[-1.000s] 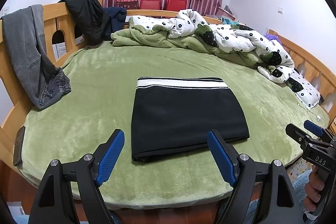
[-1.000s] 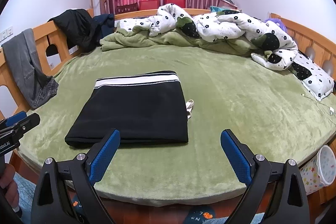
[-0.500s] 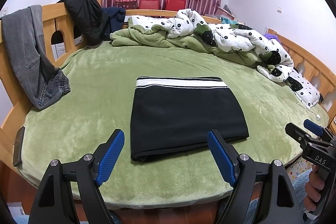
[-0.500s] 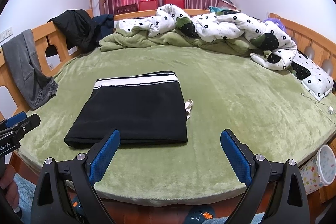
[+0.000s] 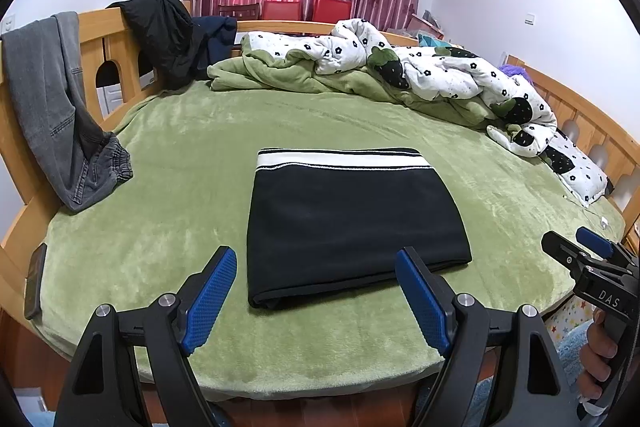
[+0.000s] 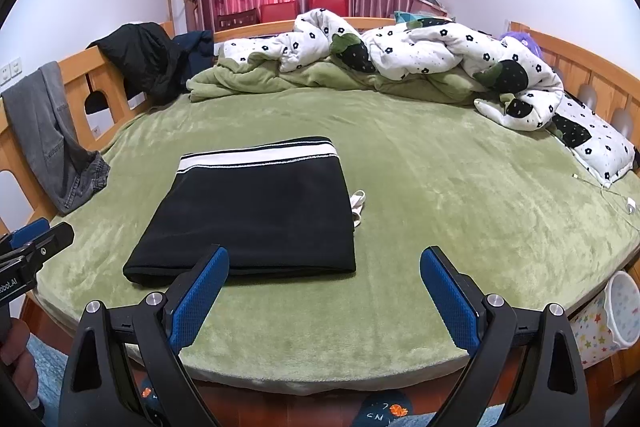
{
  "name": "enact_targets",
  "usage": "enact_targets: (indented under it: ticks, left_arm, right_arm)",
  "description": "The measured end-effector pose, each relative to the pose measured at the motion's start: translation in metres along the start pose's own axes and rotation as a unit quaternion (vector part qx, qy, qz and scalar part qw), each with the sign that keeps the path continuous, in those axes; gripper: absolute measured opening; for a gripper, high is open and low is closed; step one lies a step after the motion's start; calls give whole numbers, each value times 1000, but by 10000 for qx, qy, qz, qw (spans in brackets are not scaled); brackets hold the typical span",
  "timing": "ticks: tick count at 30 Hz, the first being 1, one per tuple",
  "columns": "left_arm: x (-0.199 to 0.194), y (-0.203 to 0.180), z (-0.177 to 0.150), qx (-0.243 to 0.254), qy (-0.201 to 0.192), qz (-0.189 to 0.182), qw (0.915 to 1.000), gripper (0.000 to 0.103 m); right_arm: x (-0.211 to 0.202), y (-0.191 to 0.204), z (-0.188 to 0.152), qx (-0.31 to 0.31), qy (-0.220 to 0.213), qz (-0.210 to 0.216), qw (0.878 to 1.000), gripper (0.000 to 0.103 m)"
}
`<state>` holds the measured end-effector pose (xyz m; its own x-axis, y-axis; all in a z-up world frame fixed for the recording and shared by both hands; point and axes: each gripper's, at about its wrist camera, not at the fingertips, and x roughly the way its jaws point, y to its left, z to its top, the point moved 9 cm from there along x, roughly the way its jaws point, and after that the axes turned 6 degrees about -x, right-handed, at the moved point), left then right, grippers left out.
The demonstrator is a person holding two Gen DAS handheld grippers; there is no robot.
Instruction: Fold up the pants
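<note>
Left wrist view first: the left gripper (image 5: 316, 297) hangs with its jaws spread wide and nothing between them, blue pads clear of the cloth, pulled back past the near edge of the bed (image 5: 160, 227). The right gripper (image 6: 324, 291) shows the same in its own view: wide apart, empty, held off the mattress. Both look parked, as tools are when nothing is left to pinch.

Just beyond them, toward twelve o'clock, lie the pants (image 5: 352, 219), a flat black rectangle with the white striped waistband (image 5: 340, 159) on the far side and the thick folded edge nearest the grippers. My judgement is that the fold is finished, since the edges line up squarely. A white drawstring (image 6: 357, 207) pokes out at three o'clock of the bundle and could be tucked in.

Further out, at nine o'clock, grey jeans (image 5: 52, 107) hang over the wooden rail, probably awaiting their turn. At one o'clock a flowered quilt (image 5: 440, 75) is bunched against the far side, which keeps the middle open for folding
</note>
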<state>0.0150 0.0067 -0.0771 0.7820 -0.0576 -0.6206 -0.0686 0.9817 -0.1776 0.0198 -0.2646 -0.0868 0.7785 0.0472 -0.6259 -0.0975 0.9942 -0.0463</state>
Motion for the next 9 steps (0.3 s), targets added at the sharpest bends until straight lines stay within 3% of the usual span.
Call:
enact_targets:
  ticks: [9]
  left_arm:
    - [0, 1, 1, 31, -8, -15, 10000, 81]
  right_arm:
    - [1, 5, 0, -9, 7, 22, 10000, 95]
